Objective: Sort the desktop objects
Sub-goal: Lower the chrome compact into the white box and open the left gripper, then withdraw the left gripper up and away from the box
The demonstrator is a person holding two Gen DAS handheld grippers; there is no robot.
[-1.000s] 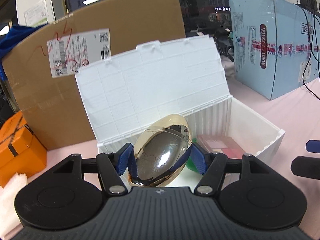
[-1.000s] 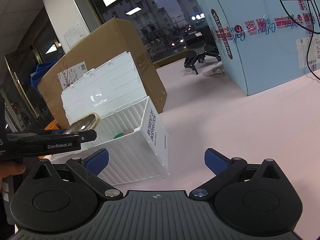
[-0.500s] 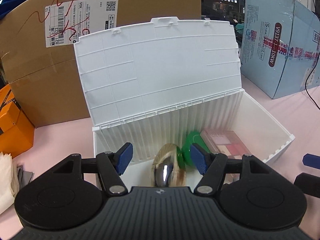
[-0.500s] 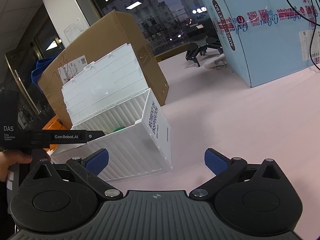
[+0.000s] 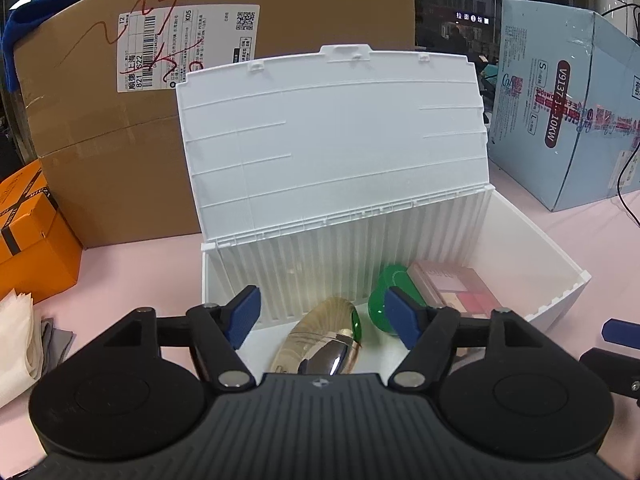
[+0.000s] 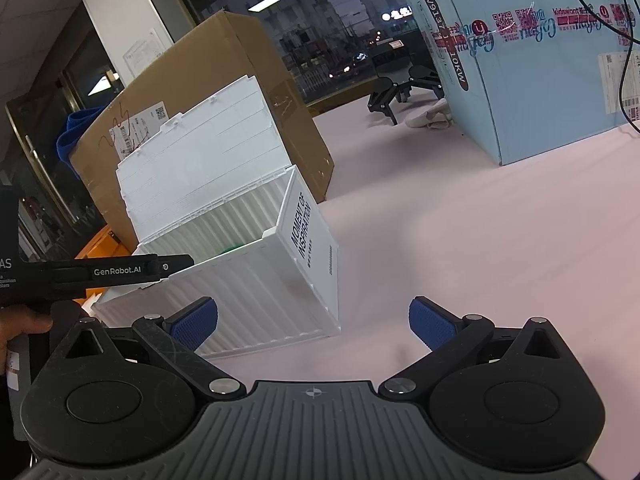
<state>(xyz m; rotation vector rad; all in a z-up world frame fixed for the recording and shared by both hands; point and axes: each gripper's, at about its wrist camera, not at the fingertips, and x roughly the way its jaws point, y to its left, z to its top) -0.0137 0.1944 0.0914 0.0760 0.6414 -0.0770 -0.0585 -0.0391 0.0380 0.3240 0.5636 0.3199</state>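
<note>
White storage box (image 6: 256,280), lid raised, its end wall printed "MOMENT OF INSPIRATION"; the left gripper (image 5: 322,314), marked "GenRobot.AI" on its side, hovers above it with jaws spread and empty. Inside lies the gold mirror (image 5: 320,346), long axis running from the front wall toward the green container (image 5: 380,304) and palette (image 5: 460,286). The right gripper (image 6: 312,322) is likewise spread, empty, over the pink table (image 6: 480,232).

A pale pink table (image 6: 500,240) carries an open white storage box (image 5: 560,268), a brown cardboard box (image 5: 100,160), an orange box (image 5: 32,240), a light blue carton (image 5: 560,120) and folded white paper (image 5: 16,340).
</note>
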